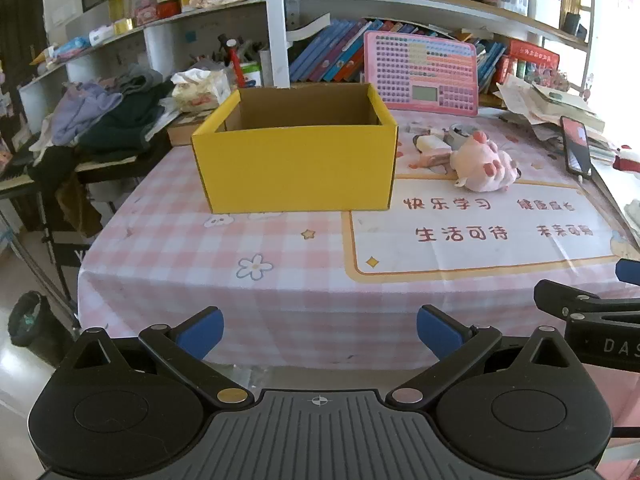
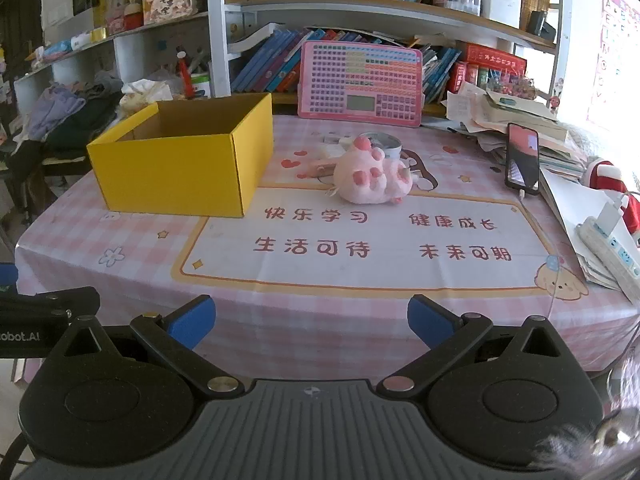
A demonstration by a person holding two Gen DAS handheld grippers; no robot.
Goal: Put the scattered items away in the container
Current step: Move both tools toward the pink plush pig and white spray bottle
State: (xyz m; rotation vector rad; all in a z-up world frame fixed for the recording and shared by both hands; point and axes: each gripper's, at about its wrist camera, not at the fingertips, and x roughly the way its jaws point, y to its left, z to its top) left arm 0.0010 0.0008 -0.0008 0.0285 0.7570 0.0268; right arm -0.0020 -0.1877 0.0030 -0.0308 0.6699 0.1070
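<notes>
Near the desk's front edge, both grippers, left [image 1: 319, 334] and right [image 2: 311, 324], hang wide open, empty. Behind the pink plush [image 2: 374, 178], small clutter could get knocked aside reaching toward the yellow box [image 2: 180, 160].

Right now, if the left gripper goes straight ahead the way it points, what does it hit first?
Probably the yellow box. The left gripper is open, short of the table edge, with bare tablecloth ahead up to the box's front wall. Height is unclear; held low, it could meet the edge first.
</notes>
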